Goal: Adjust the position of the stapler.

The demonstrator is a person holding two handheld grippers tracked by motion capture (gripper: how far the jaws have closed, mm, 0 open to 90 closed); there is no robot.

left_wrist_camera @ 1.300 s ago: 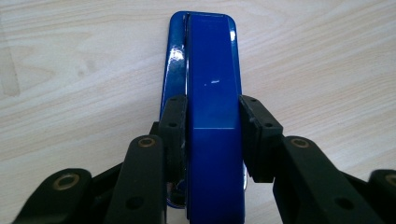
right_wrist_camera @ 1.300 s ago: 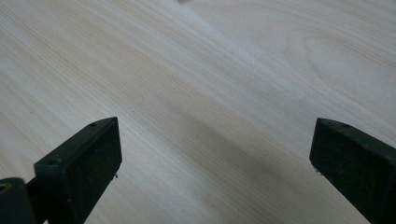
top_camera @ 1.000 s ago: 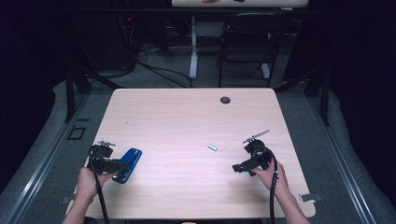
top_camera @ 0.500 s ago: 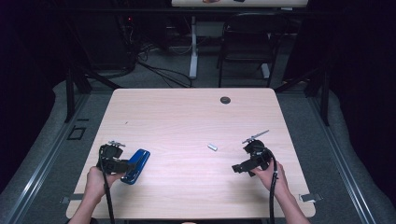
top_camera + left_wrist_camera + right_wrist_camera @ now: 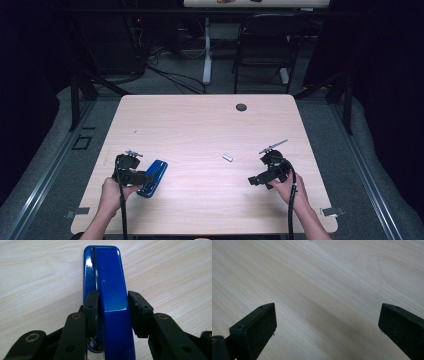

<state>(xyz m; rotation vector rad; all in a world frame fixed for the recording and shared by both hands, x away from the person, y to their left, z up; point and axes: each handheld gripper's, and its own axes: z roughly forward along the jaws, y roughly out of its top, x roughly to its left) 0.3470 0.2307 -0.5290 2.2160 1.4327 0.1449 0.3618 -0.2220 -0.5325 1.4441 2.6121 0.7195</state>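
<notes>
A glossy blue stapler lies flat on the pale wooden table at its front left, pointing away from the hand. My left gripper is shut on the stapler's rear half, one pad against each long side. From above, the left gripper sits at the stapler's left end, held by a hand. At the front right, my right gripper is held low over bare wood. Its jaws stand wide open with nothing between them.
A small silver piece lies on the table left of the right gripper. A black round grommet sits near the far edge. Beyond the table stand a chair and cables on the floor.
The left gripper has slid to the right across the table, and the blue stapler has moved with it. The right gripper has stayed where it was.
</notes>
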